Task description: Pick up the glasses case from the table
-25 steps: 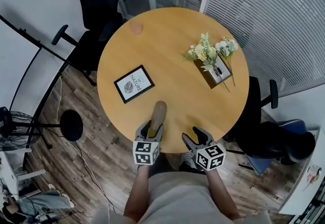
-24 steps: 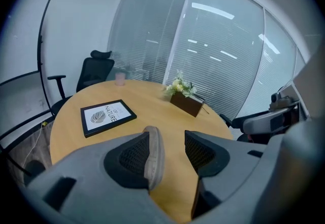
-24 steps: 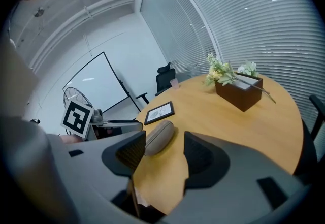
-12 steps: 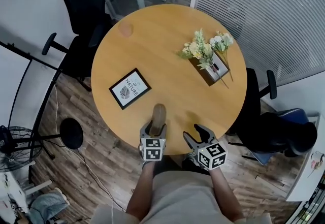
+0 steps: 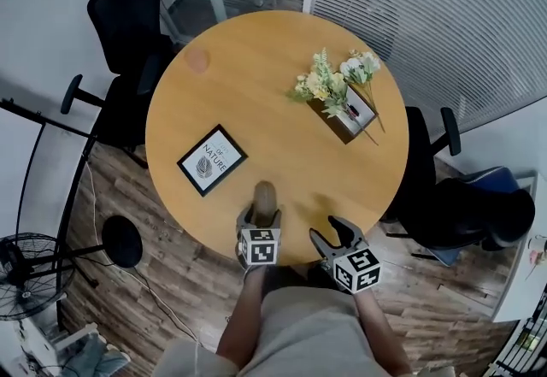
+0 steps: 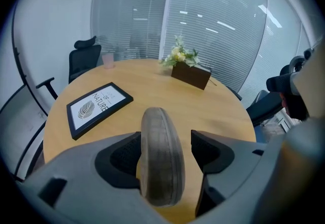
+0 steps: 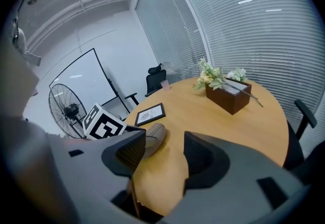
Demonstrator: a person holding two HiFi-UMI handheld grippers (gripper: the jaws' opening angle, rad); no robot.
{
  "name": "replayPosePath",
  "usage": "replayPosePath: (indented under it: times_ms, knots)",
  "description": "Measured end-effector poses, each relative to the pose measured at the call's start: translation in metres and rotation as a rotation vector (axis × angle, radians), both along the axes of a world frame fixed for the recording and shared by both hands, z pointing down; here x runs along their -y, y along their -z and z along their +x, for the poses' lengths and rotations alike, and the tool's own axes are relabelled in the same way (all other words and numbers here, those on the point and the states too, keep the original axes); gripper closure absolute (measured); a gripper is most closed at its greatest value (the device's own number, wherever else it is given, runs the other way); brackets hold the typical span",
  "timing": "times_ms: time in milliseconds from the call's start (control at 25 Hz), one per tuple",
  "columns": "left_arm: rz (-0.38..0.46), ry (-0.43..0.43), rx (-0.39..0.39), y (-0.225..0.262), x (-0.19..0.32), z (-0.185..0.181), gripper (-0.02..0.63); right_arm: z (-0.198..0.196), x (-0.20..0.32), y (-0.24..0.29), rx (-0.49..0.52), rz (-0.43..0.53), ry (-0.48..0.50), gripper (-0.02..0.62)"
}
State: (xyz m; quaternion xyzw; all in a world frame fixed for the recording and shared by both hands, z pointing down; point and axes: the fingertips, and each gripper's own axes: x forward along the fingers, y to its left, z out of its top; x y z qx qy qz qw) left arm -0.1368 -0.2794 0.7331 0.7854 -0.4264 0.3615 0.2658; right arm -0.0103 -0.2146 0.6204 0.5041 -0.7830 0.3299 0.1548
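Two handheld grippers sit at the near edge of the round light-wood table (image 5: pixel 273 85), each with a marker cube at its back. The left gripper (image 5: pixel 261 216) points down and away from the person. Its jaws have just been opening and now stand spread wide. Between them is the grey-brown oblong glasses case (image 5: pixel 266 197), which rests on the tabletop close to the near edge, its length running away from the person. In the left gripper view the case (image 6: pixel 160 157) fills most of the gap. It sits close against the left pad, and bare wood shows between it and the right pad, so the pads do not press on it.

The right gripper (image 5: pixel 330 233) hovers just beside it over the table's rim. Its jaws are spread, with only tabletop between them.

Farther out on the table, a black picture frame (image 5: pixel 212 161) with a white leaf print lies left of the case. A dark wooden planter box (image 5: pixel 346 113) of pale flowers stands towards the far right. A small pink cup (image 5: pixel 198 60) stands at the far left edge.
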Motion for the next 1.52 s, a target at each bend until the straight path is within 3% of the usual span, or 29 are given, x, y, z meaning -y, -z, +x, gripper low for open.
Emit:
replayPosePath:
  times_ms: [400, 760, 1120, 1520]
  knots:
    - [-0.043, -0.032, 0.083, -0.027, -0.001, -0.001, 0.305, -0.005, -0.006, -0.005, -0.003, -0.021, -0.035, 0.364]
    - [-0.056, -0.046, 0.05, -0.028, 0.005, -0.023, 0.308, -0.033, -0.004, -0.014, 0.02, -0.049, -0.014, 0.364]
    - [0.014, -0.185, 0.135, -0.022, 0.01, -0.032, 0.333, -0.053, -0.008, -0.018, 0.026, -0.061, -0.029, 0.364]
    - [0.018, -0.248, 0.117, -0.022, 0.015, -0.028, 0.356, -0.048, -0.015, -0.022, 0.025, -0.052, -0.089, 0.364]
